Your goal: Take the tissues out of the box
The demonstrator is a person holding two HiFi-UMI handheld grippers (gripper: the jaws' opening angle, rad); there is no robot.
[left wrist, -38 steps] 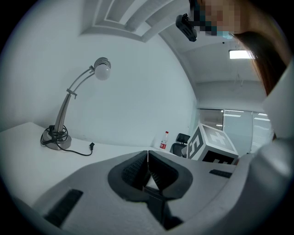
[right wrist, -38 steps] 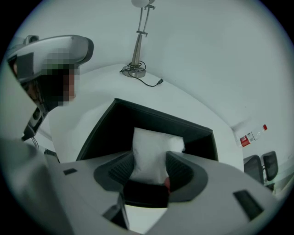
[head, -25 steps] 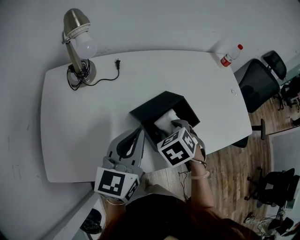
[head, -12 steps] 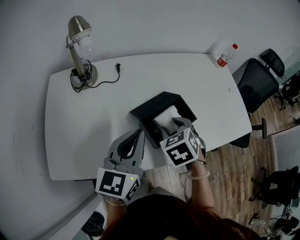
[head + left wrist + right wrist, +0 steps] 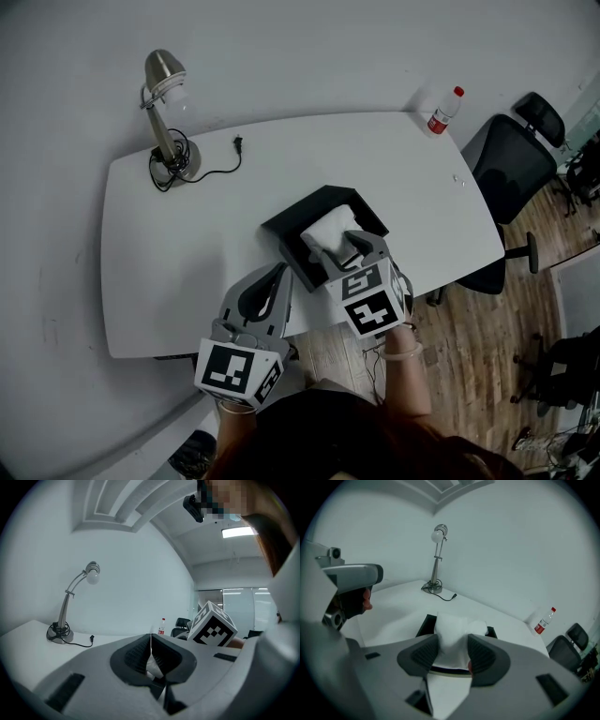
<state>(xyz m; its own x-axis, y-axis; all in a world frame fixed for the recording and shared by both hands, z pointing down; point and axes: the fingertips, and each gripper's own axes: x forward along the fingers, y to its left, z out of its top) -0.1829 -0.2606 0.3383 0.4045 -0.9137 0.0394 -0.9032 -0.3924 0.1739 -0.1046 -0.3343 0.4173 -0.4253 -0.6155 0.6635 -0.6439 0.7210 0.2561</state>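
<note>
Now the right gripper (image 5: 349, 246) pinches the tissues (image 5: 325, 233) above the black box (image 5: 309, 208). Left gripper (image 5: 273, 280) is closed; it hangs beside the box, over the worktop (image 5: 187, 230).

1. Head view: soft, even, cool light; the white table (image 5: 187, 234) is bright, without glare, its edges bowed by the lens.
2. Left gripper view: a ceiling light (image 5: 239, 531) at 1 o'clock burns out; black vignette rings the frame; the foreground is soft.
3. Right gripper view: same vignette; the tissue (image 5: 452, 627) shows pale, faintly shaded folds.
</note>
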